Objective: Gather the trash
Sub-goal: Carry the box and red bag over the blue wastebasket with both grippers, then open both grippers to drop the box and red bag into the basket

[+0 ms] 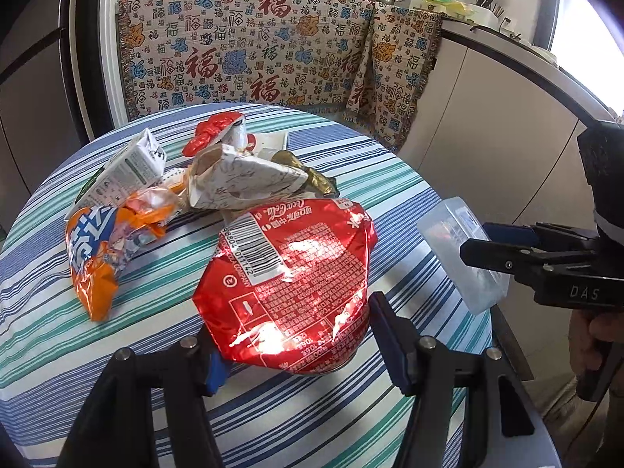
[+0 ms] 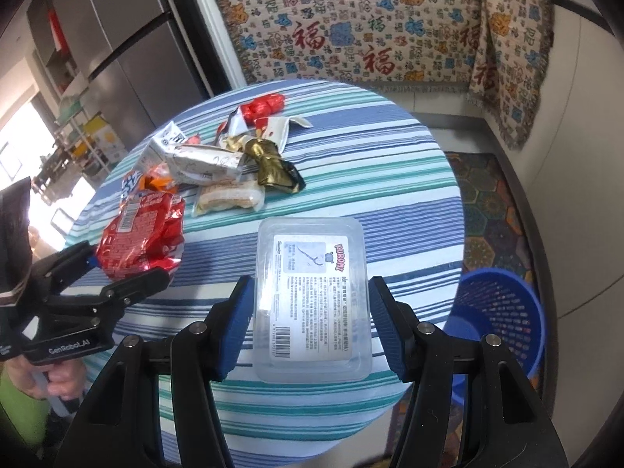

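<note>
Left wrist view: left gripper is clamping the crinkled red foil bag; ahead-left an orange wrapper and white carton are lying on the striped tablecloth.

Right wrist view: right gripper is squeezing a clear plastic box; a blue mesh basket is standing to its right on the floor; a gold wrapper is lying ahead.

Both claws seemingly clamped.
</note>
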Available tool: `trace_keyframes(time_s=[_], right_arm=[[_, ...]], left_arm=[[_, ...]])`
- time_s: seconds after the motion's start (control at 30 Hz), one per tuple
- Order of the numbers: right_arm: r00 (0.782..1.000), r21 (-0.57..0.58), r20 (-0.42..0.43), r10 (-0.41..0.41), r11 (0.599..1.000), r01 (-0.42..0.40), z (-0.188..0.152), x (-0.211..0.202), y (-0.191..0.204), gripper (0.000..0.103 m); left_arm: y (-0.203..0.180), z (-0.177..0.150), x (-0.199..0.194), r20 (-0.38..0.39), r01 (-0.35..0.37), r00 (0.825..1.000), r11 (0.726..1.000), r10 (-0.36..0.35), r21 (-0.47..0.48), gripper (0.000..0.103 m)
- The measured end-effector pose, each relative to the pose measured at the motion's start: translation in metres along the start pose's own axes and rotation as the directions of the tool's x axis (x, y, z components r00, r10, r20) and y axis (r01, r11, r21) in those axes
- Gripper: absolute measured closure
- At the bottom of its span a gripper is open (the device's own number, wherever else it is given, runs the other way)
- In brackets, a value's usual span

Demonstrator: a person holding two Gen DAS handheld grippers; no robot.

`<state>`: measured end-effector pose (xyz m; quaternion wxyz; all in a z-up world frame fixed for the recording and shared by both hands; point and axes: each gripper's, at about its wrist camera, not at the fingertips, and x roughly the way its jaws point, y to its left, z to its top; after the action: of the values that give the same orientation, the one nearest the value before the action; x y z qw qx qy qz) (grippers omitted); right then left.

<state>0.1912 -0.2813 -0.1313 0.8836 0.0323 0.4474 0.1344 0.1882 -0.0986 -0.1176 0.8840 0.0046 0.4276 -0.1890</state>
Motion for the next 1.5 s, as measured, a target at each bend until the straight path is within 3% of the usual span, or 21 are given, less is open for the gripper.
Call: trace_keyframes(time_s=[0.33,0.6,0.87,1.0,1.13,1.5], right_arm=[[0.998,0.093,0.055,-0.004,0.996,-0.001,-0.004,-0.018,-0.037,0.042],[0.983,0.27,0.098,-0.157,0.954,0.126,-0.011,-0.062,-0.136,0.042],[0.963,0.398,0.045,-0.265,0.889,0.226,-0.028,-0.069,-0.229,0.042],[0.954,0.42,0.025,-0.3,0.869,0.262,-0.039,-0.06,-0.262,0.042],[0.958,0.449,0.013,-0.285,0.858,0.249,-0.045,-0.051,-0.286,0.042],[0.968,0.502,-0.011,-0.252,0.835,0.224,-0.049,-0.032,-0.31,0.042]], left_arm=[[-0.046,0.017,0.012,0.006,0.012,1.0,0.999,-0.012,0.051,0.039],[-0.123,0.04,0.031,-0.009,0.131,0.991,0.983,-0.131,0.13,0.039],[-0.215,0.057,0.1,-0.117,0.258,0.963,0.955,-0.242,0.147,0.039],[-0.245,0.054,0.138,-0.163,0.268,0.956,0.951,-0.243,0.153,0.039],[-0.262,0.047,0.168,-0.197,0.266,0.952,0.952,-0.234,0.155,0.039],[-0.288,0.03,0.218,-0.244,0.231,0.953,0.952,-0.181,0.199,0.039]])
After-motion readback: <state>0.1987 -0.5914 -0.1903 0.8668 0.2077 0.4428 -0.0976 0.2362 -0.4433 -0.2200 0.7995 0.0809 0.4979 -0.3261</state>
